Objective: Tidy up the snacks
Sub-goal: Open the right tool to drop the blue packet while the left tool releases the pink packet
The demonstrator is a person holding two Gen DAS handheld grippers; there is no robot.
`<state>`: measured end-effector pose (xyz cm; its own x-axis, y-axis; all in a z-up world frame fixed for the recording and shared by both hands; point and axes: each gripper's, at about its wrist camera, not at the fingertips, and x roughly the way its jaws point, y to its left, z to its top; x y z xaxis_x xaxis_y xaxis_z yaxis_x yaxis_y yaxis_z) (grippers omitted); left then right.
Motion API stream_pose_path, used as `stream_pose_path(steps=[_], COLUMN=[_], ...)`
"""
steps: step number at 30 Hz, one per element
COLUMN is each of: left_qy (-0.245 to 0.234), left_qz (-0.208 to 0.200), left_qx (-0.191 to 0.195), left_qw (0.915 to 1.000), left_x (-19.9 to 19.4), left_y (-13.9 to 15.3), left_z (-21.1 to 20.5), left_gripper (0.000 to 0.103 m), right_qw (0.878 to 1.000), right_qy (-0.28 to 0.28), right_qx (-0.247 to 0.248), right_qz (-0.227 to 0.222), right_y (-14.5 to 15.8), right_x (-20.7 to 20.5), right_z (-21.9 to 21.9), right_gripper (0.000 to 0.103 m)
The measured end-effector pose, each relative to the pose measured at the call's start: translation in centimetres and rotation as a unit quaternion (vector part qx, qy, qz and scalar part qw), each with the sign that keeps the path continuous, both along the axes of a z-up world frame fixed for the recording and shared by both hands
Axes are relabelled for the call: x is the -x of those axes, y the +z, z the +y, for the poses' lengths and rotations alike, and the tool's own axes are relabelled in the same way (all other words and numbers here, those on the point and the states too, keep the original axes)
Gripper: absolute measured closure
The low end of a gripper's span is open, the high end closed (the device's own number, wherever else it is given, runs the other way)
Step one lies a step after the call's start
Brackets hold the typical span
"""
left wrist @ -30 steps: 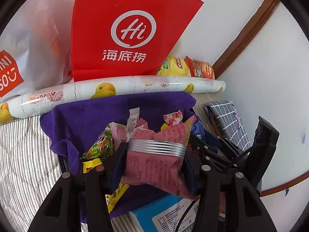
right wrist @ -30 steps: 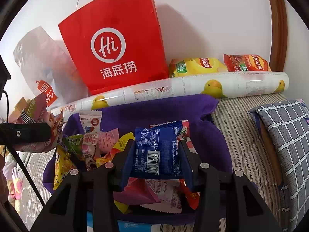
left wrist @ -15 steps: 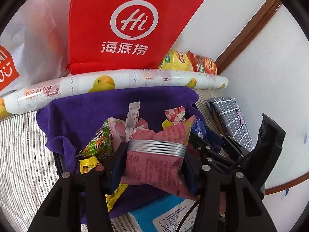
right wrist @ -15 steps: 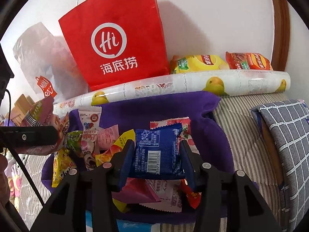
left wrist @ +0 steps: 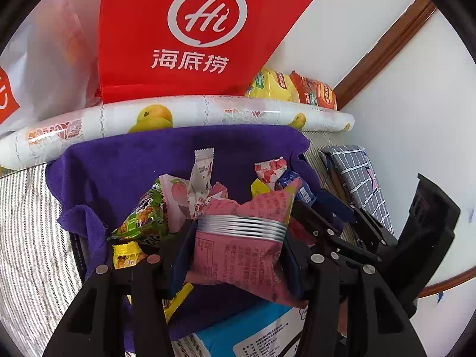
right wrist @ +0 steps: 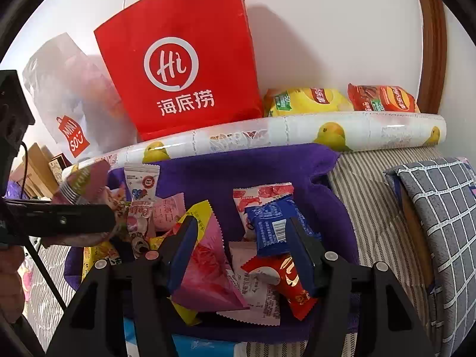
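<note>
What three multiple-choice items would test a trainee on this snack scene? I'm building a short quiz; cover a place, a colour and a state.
1. Where do the two chip bags lie?
A. Behind the fruit-print roll, by the wall
B. On the checked cushion
C. Inside the red bag

2. What colour is the cloth under the loose snacks?
A. Green
B. Purple
C. White

3. What is the left gripper doing?
A. Standing open over nothing
B. Clamping a yellow candy
C. Gripping a pink packet

Answers:
1. A: the chip bags sit beyond the roll, against the wall.
2. B: the cloth around the snack pile is purple.
3. C: the left gripper has both pads pressed on the pink packet. The right gripper has just been opening, and the blue packet lies loose by one finger.
</note>
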<state>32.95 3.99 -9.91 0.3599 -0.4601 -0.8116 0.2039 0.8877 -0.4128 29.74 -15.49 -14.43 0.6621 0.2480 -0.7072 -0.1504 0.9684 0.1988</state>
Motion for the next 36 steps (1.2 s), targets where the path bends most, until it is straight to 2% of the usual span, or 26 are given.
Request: stream_pose_path(steps=[7, 25, 31, 36], left_qy=[-0.004, 0.000, 0.001, 0.001], left_qz=[0.006, 0.033, 0.041, 0.046], left_qx=[-0.001, -0.006, 0.001, 0.010], left_qw=[1.0000, 0.9994, 0.9992, 0.9989], left_x=[-0.2, -1.1, -1.2, -1.3], left_y=[-0.7, -2.5, -2.6, -2.5], left_z=[-0.3, -0.8, -0.5, -0.4], left_gripper=[0.051, 0.050, 0.049, 0.044], right_qw=[1.000, 1.000, 1.000, 1.000], right_qy=[0.002, -0.007, -0.007, -0.006], right_qx=[0.005, -0.001, 0.000, 0.001], right_qz=[-0.018, -0.017, -0.016, -0.012], right_y=[0.7, 1.0, 1.0, 0.8], right_x=[0.6, 0.7, 0.7, 0.7], right_z=[0.2, -0.5, -0.4, -0.3], right_gripper=[0.038, 0.038, 0.038, 0.038])
